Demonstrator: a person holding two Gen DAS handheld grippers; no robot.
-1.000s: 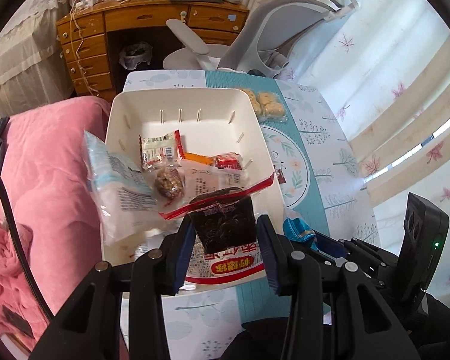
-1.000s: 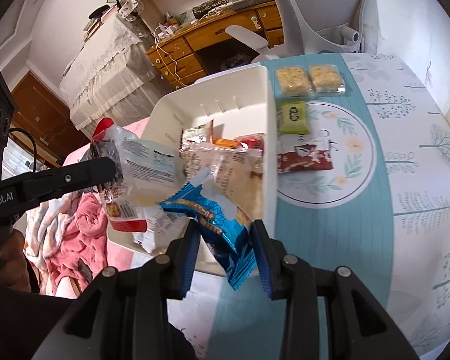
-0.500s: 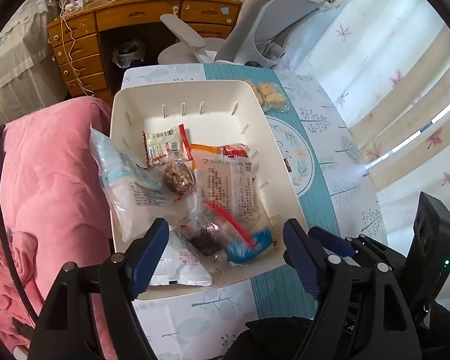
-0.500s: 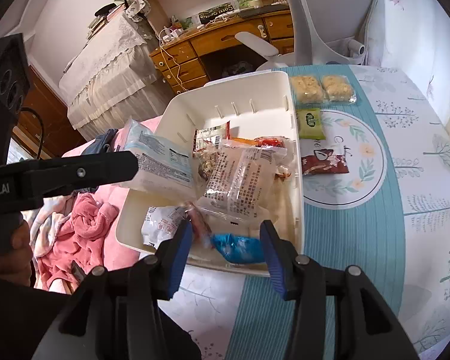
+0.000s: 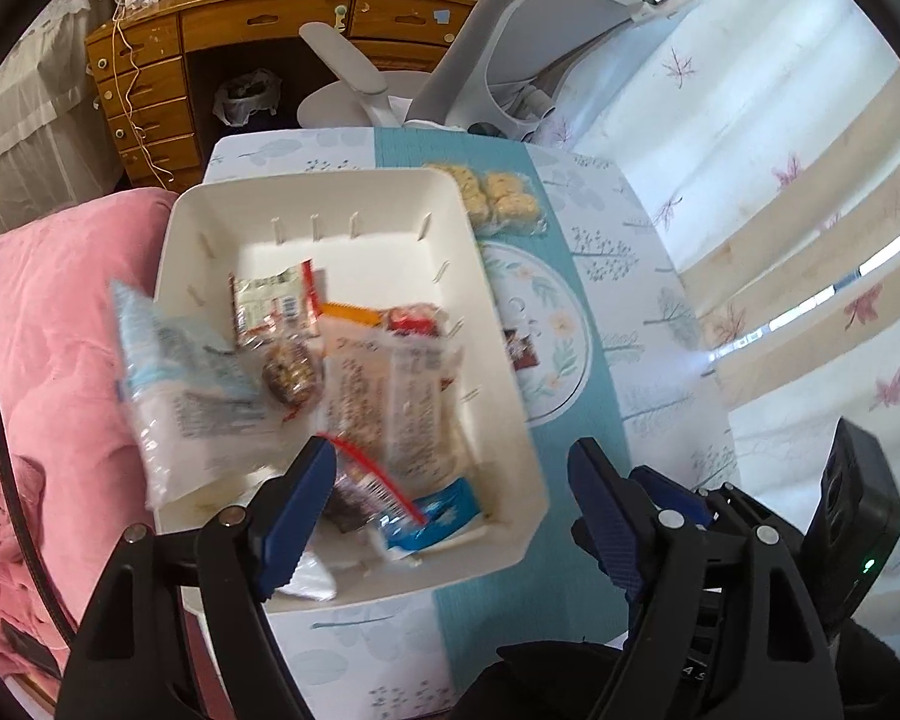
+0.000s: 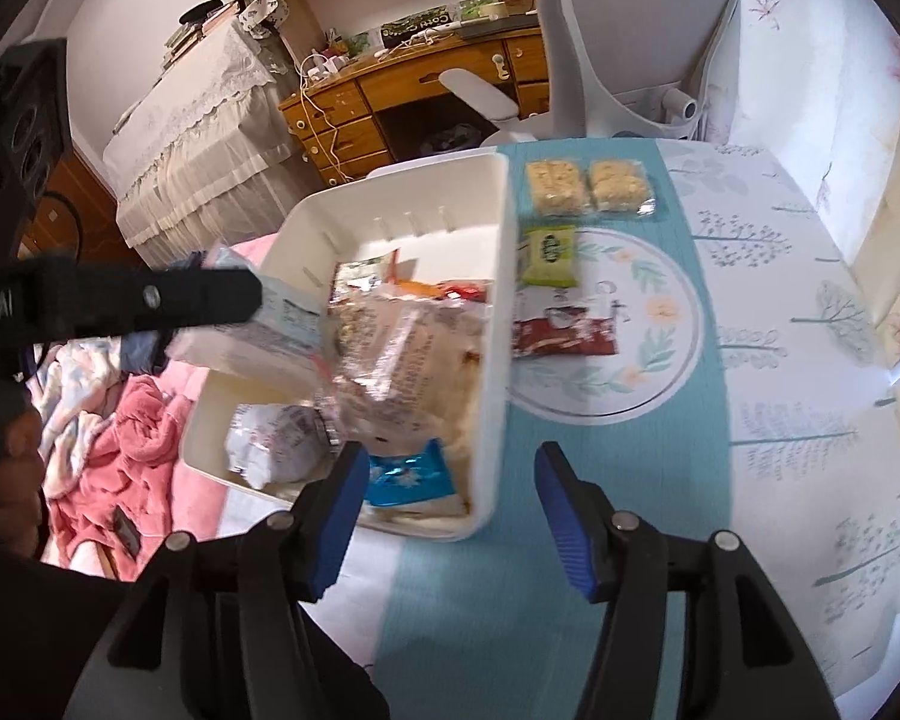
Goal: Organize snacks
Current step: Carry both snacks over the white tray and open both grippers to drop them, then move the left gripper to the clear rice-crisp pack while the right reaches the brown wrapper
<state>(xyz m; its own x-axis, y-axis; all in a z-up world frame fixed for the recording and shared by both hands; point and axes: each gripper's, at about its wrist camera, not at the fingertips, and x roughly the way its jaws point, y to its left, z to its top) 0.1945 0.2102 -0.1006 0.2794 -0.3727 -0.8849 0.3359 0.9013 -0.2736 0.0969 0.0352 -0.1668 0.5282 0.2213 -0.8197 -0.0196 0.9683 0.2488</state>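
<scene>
A white basket [image 5: 330, 177] [image 6: 500, 276] stands on the table's left part and holds several snack packets. At its near end lie a blue packet [image 5: 435, 516] [image 6: 408, 474] and a dark packet with a red strip [image 5: 354, 498]. My left gripper [image 5: 450, 516] hangs open over the basket's near right corner, nothing between its fingers. My right gripper [image 6: 450, 516] is over the near right rim with its jaws opening and empty. Beside the basket lie two rice-crisp packets [image 6: 588, 186] [image 5: 504, 198], a green packet [image 6: 549, 255] and a dark red packet [image 6: 564, 336].
A grey office chair [image 6: 642, 48] and a wooden desk [image 5: 282, 18] stand beyond the table's far edge. Pink bedding [image 5: 48, 330] lies left of the basket. A pale curtain [image 5: 780, 150] hangs on the right. A round printed mat [image 6: 648, 324] marks the teal runner.
Both grippers have let go: the dark packet left the left jaws and the blue packet the right jaws, and both lie in the basket. Both pairs of jaws stand wider.
</scene>
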